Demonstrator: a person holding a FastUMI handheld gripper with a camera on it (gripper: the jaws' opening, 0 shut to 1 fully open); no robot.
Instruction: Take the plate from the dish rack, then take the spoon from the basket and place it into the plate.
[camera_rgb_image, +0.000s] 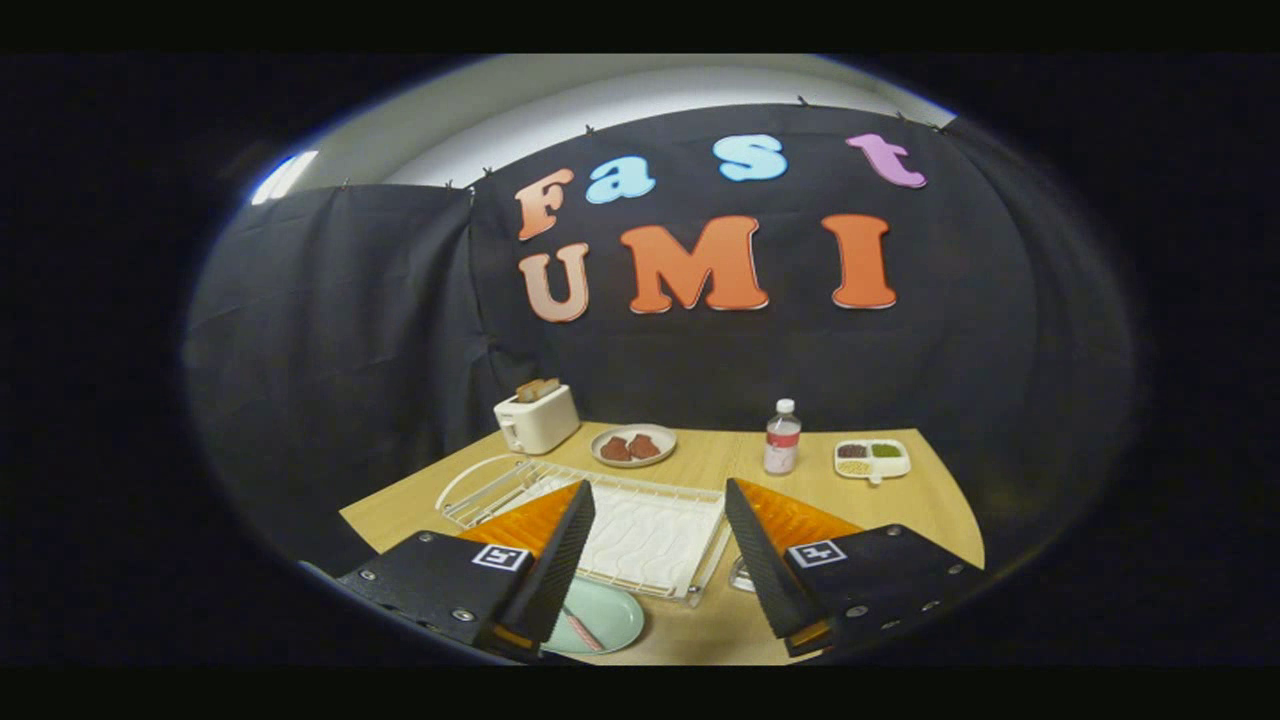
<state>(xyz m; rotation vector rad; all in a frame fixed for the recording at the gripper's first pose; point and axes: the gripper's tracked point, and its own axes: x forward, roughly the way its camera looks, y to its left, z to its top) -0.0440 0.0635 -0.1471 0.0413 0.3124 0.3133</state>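
Near the gripper (655, 560), whose 2 fingers stand spread and grasp nothing, a plate (600, 618) holds the spoon (582, 628). Beyond lies the dish rack (640, 530) on the table (720, 460).

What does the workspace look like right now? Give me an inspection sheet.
Surface: wooden table.
Job's things: pale green plate lies on the table near the claw, a spoon on it; white dish rack just ahead; basket is too hidden to tell.
Clutter: toaster, plate of food, water bottle, divided snack tray.
Grippers: claw open, holding nothing.
Cables: nothing seen.
Surroundings: black cloth wall.
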